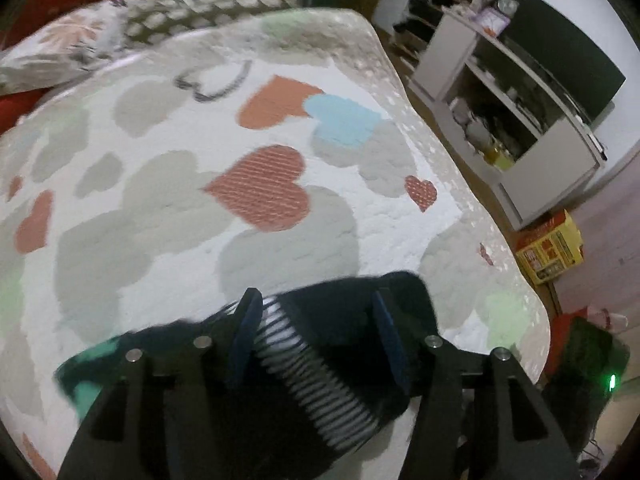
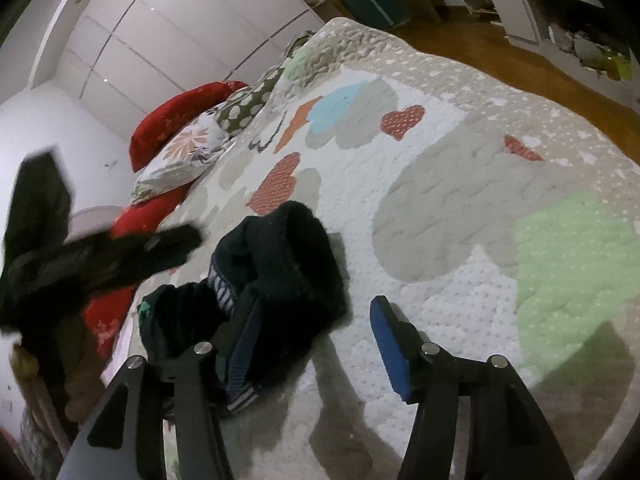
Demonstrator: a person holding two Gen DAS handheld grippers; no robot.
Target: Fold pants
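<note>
Pants [image 2: 280,280], dark and fuzzy, striped waistband partly hidden, lying bunched on quilt [image 2: 480,240]; left gripper [image 1: 316,332] spread over them, right gripper [image 2: 312,336] spread, gripping nothing.

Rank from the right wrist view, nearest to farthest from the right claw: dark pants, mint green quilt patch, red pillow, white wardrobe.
1. Dark bundled pants with striped waistband, against the left finger of the right claw.
2. Mint green patch on the quilt, to the right.
3. Red pillow, at the bed's far left.
4. Glossy white wardrobe, behind the bed, top left.
</note>
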